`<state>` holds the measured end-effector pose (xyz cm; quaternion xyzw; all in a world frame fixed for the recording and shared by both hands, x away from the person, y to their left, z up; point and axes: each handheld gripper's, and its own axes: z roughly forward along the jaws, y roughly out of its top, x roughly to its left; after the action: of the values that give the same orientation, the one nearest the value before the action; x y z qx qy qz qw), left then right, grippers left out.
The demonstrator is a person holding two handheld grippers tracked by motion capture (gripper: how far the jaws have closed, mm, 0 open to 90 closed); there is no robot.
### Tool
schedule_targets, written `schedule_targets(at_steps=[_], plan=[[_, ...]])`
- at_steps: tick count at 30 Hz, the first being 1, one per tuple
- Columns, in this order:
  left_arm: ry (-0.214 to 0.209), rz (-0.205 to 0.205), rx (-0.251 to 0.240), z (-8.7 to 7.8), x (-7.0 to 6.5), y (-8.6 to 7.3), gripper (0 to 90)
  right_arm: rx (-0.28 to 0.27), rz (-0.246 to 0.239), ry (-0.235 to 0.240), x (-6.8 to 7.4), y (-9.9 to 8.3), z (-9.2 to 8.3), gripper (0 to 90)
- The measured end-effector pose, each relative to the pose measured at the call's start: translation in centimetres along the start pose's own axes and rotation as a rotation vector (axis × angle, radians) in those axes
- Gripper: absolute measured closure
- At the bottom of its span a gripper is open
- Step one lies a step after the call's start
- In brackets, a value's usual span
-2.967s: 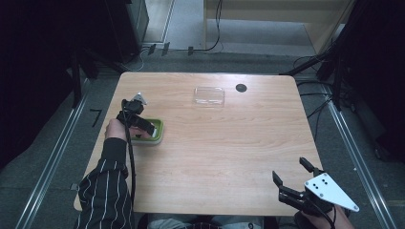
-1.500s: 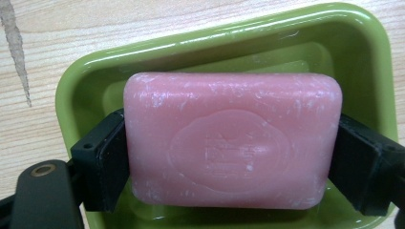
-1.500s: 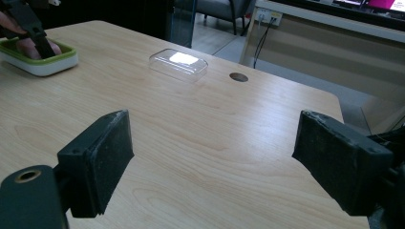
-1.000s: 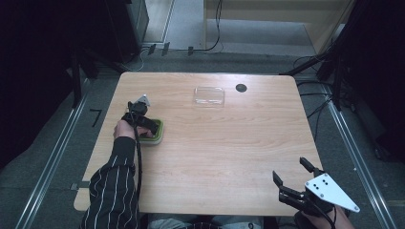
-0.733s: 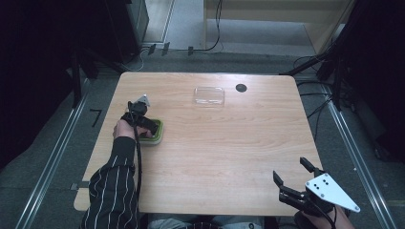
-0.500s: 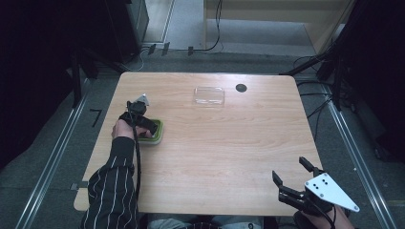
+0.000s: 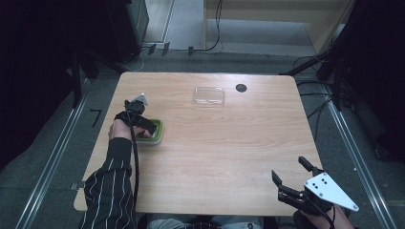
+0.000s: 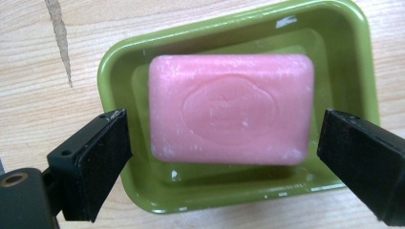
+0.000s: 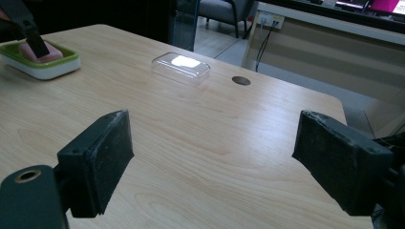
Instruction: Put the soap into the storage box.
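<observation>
A pink soap bar [image 8: 231, 109] lies in a green dish [image 8: 356, 52] on the wooden table. In the left gripper view my left gripper [image 8: 224, 162] hangs right over the dish, open, one jaw at each short end of the soap, touching nothing. From above, the left gripper [image 7: 143, 125] covers the dish [image 7: 156, 135] at the table's left. My right gripper [image 7: 293, 177] stands open near the front right corner, nothing between its jaws. In the right gripper view [image 9: 229, 167] the dish [image 9: 40, 67] with the soap [image 9: 45, 53] sits far left.
A clear plastic lid [image 7: 209, 95] lies at the back middle of the table, also seen as the lid [image 9: 181, 68] ahead of the right gripper. A round black cable hole [image 7: 241, 88] sits beside it. Bare wood [image 7: 224, 143] stretches between the two grippers.
The left hand shifted slightly toward the back over the dish between three seconds and one second ago, then held. The right gripper stayed put.
</observation>
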<state>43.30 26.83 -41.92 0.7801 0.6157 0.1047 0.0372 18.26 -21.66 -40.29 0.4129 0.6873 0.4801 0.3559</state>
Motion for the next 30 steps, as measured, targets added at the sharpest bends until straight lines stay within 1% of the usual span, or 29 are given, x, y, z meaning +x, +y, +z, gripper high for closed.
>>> schedule_targets(at_steps=[2, 4, 5, 7, 9, 11, 16, 17, 19, 21, 22, 24, 27, 28, 30], plan=[[-0.008, 0.008, -0.004, -0.2, -0.2, -0.2, 5.0, 0.000, -0.001, -0.001, 0.0, 0.0, 0.0, 13.6], [0.002, 0.014, -0.006, -0.5, -0.3, -0.4, 4.5, 0.001, -0.003, 0.000, 0.1, 0.1, 0.1, 13.6], [-0.001, 0.015, -0.011, -0.9, -0.3, -0.6, 3.8, 0.003, -0.006, 0.001, 0.2, 0.1, 0.1, 13.6], [-0.001, 0.017, -0.013, -1.0, -0.3, -0.8, 3.1, 0.003, -0.005, 0.000, 0.2, 0.1, 0.1, 13.6], [-0.001, 0.026, -0.011, -1.4, -0.3, -1.2, 2.8, 0.002, -0.004, 0.000, 0.1, 0.1, 0.1, 13.6], [0.000, 0.025, -0.012, -1.4, -0.4, -1.3, 2.9, 0.003, -0.005, 0.000, 0.1, 0.1, 0.1, 13.6], [-0.017, 0.056, 0.009, -1.6, -0.9, -2.4, 2.8, 0.001, -0.001, -0.003, 0.1, 0.0, 0.0, 13.6], [-0.017, 0.056, 0.009, -1.6, -0.9, -2.4, 2.8, 0.001, -0.001, -0.003, 0.1, 0.0, 0.0, 13.6], [-0.017, 0.057, 0.013, -1.7, -1.0, -2.9, 2.6, 0.002, -0.001, -0.002, 0.1, 0.0, 0.0, 13.6], [-0.017, 0.055, 0.011, -1.7, -1.0, -3.1, 2.3, 0.002, -0.002, -0.002, 0.1, 0.0, 0.0, 13.6], [-0.009, 0.060, 0.016, -1.8, -1.0, -3.3, 2.2, 0.003, 0.000, -0.003, 0.1, 0.0, 0.0, 13.6], [-0.010, 0.064, 0.020, -1.9, -1.0, -3.7, 2.0, 0.002, -0.001, -0.002, 0.1, 0.0, 0.0, 13.6], [-0.008, 0.061, 0.018, -2.0, -1.1, -4.3, 1.9, 0.002, -0.001, -0.002, 0.1, 0.0, 0.0, 13.6], [-0.009, 0.066, 0.016, -2.0, -1.2, -4.6, 1.7, 0.002, -0.001, -0.004, 0.1, 0.0, 0.0, 13.6], [-0.008, 0.077, 0.031, -2.0, -1.4, -5.0, 1.7, 0.003, -0.001, -0.003, 0.1, 0.0, 0.0, 13.6]])
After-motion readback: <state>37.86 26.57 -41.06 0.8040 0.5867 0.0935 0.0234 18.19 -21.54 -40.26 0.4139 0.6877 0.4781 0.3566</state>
